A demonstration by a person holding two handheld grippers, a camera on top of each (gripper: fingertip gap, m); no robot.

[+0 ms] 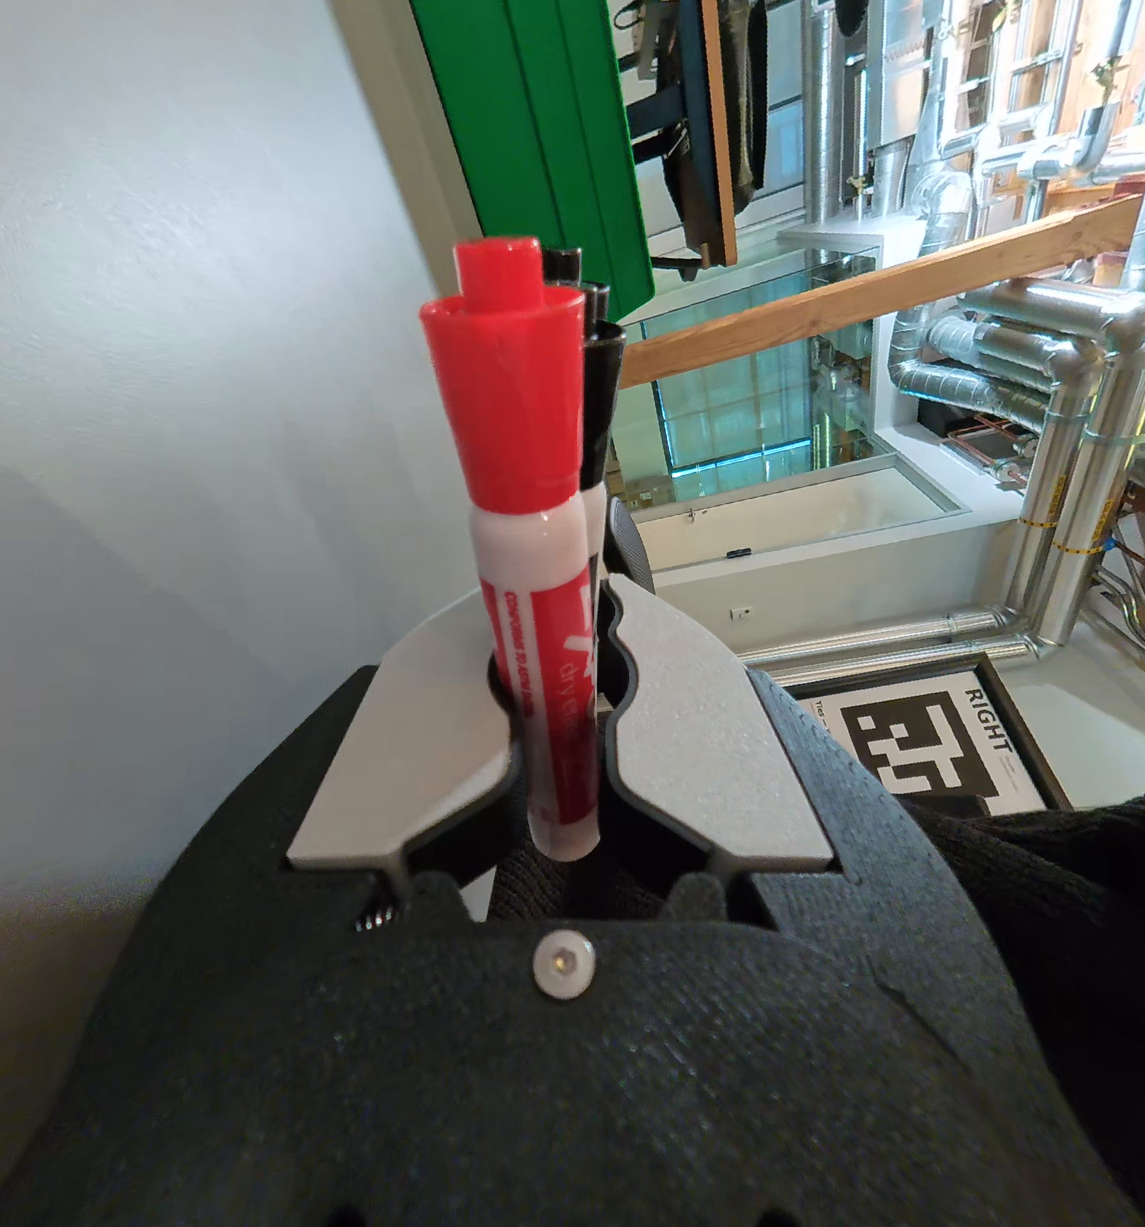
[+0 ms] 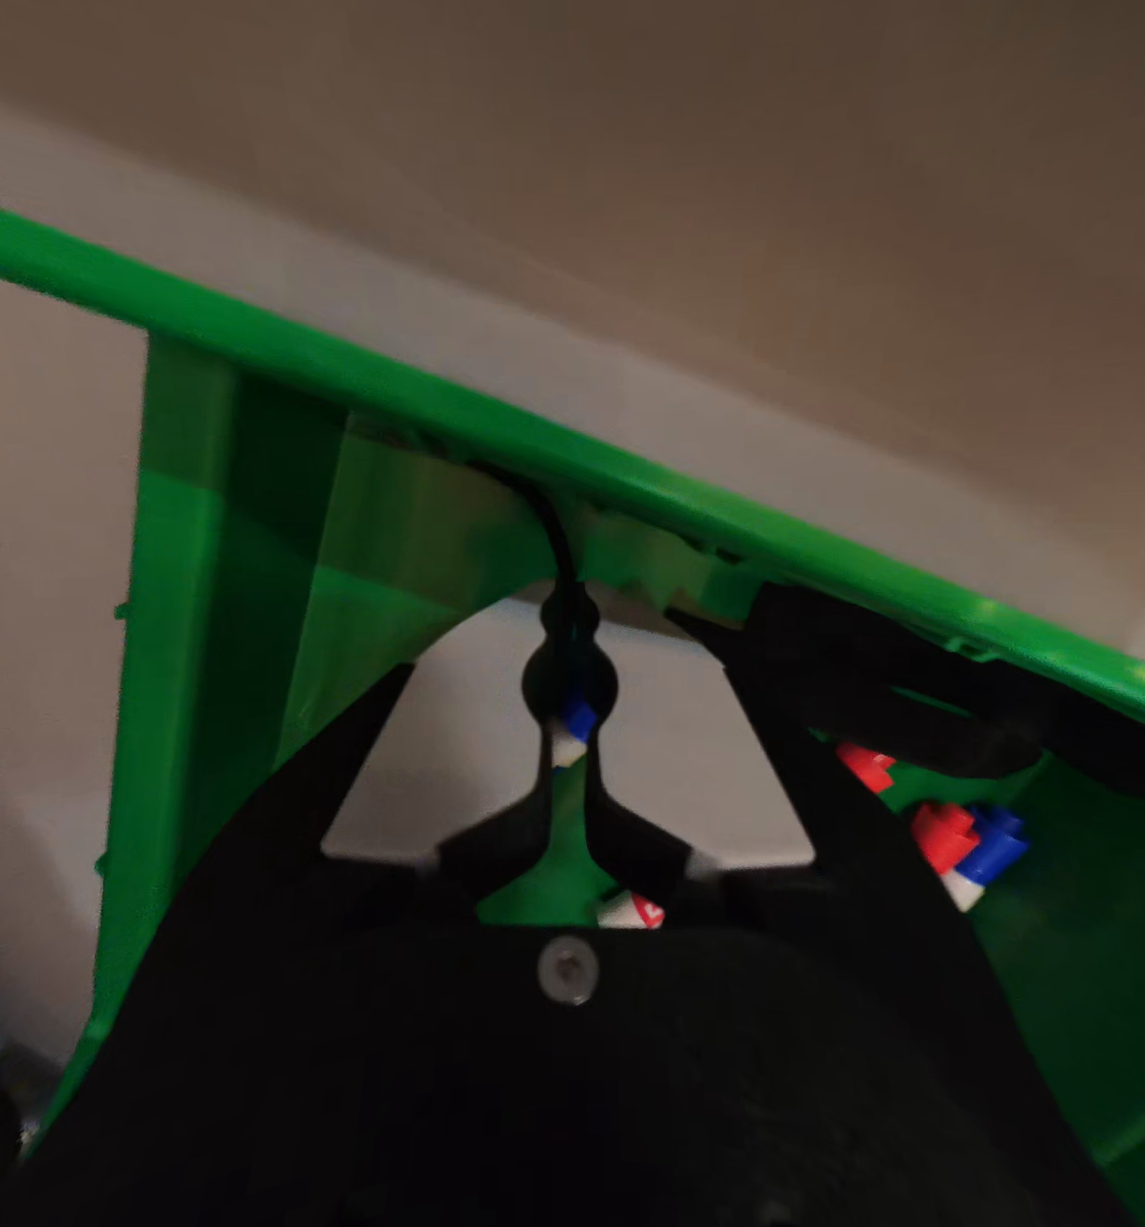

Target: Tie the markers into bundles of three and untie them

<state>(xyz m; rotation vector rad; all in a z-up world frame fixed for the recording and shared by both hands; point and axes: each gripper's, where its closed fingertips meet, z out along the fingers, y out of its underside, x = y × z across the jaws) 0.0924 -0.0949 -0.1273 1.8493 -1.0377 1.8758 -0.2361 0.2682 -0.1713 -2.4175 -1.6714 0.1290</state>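
In the left wrist view my left gripper (image 1: 556, 657) is shut on a bunch of markers that stands upright between its grey fingers (image 1: 689, 724). A red marker (image 1: 523, 504) is in front. Black-capped markers (image 1: 600, 398) stand close behind it, mostly hidden. In the right wrist view my right gripper (image 2: 564, 614) reaches into a green bin (image 2: 424, 411). Its dark jaws stand almost together, and a thin black tie (image 2: 553, 524) runs from the bin rim into the tips. Loose red and blue markers (image 2: 961, 843) lie in the bin, and a blue one (image 2: 578, 717) shows through the jaws.
A white wall (image 1: 158, 332) is on the left. The green bin (image 1: 556, 133) shows at the top of the left wrist view. A framed black-and-white tag (image 1: 922, 750) and a dark sleeve (image 1: 1054, 929) are on the right. More black material (image 2: 888, 690) lies along the bin rim. The grippers' ends are close to 50 cm from one another.
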